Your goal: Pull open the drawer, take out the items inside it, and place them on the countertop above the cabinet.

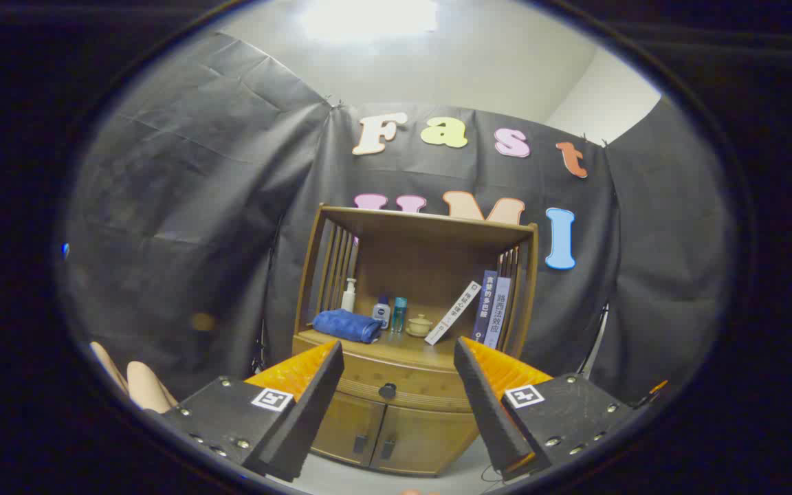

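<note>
A small wooden cabinet (396,412) stands ahead against the booth's cloth wall. Its drawer (410,386) is closed, and the dark round knob (387,390) sits between my two fingers, some way beyond them. The countertop (396,346) above the drawer holds a folded blue towel (346,324), a white pump bottle (348,295), two small bottles (390,313) and a little lidded cup (419,324). My gripper (399,357) is open, with nothing between its fingers. What lies inside the drawer is hidden.
Three books (482,309) lean at the right of the shelf space under a wooden top board (430,223). Two lower doors (386,434) with dark handles are closed. Part of a hand (136,385) shows at the lower left. A pale floor (465,474) lies in front.
</note>
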`<state>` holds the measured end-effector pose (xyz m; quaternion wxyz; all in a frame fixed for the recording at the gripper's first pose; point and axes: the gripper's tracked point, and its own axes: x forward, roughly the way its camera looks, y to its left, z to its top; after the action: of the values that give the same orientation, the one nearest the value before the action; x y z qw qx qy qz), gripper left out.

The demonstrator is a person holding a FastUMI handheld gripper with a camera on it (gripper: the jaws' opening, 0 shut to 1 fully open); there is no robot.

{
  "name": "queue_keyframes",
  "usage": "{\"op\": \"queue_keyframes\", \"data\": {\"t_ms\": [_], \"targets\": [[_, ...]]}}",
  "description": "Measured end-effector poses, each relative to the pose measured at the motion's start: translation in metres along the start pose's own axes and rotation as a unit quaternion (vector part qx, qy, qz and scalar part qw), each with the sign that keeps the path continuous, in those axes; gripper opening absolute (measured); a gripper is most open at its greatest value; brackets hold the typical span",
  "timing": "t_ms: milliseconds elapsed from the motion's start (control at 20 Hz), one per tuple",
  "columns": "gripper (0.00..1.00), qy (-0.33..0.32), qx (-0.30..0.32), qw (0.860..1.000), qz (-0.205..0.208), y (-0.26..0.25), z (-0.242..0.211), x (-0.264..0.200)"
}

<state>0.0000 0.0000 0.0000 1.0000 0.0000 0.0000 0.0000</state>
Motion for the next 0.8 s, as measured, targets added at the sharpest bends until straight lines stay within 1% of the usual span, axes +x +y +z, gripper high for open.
{"op": "queue_keyframes", "data": {"t_ms": [150,400,800], "targets": [[0.96,-0.002,-0.005,1.000,-0.002,0.001,-0.001,-0.002],[0.96,-0.008,-0.009,1.000,0.009,0.011,0.000,-0.004],[0.96,-0.007,-0.004,1.000,0.014,0.017,-0.005,-0.003]]}}
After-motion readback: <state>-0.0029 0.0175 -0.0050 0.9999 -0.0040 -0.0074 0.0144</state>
